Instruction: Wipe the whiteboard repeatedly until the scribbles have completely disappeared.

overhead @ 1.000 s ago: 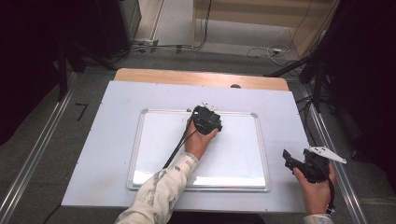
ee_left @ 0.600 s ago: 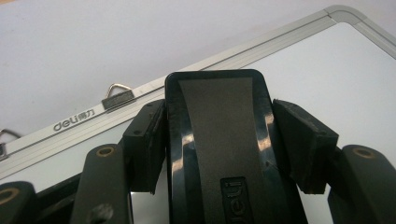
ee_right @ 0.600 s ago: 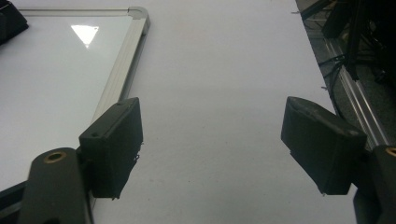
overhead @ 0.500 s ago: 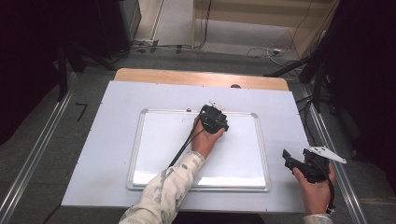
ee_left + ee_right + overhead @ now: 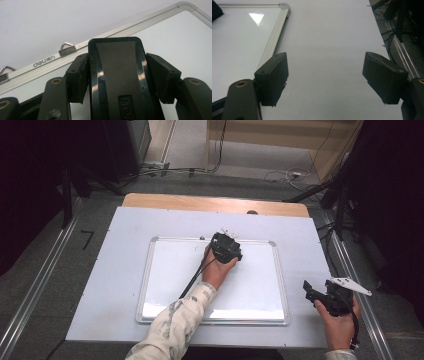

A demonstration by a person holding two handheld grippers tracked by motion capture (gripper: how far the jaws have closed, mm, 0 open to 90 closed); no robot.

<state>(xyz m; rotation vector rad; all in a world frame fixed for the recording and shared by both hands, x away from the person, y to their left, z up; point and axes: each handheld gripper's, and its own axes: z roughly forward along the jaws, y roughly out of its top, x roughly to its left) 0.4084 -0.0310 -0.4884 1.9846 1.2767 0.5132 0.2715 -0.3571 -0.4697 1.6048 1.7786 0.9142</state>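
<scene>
Eraser duty: one whiteboard [image 5: 165, 280], one eraser [image 5: 117, 75], two grippers, both mine

Left gripper [image 5: 226, 247] is clamped on the black eraser, pads pressing both its sides, up by the whiteboard's far edge near two metal hanger clips [image 5: 67, 48]. Right gripper [image 5: 320, 295] hangs over the white table [image 5: 115, 270] just off the board's right side, jaws spread wide with nothing between them. No containers anywhere
</scene>
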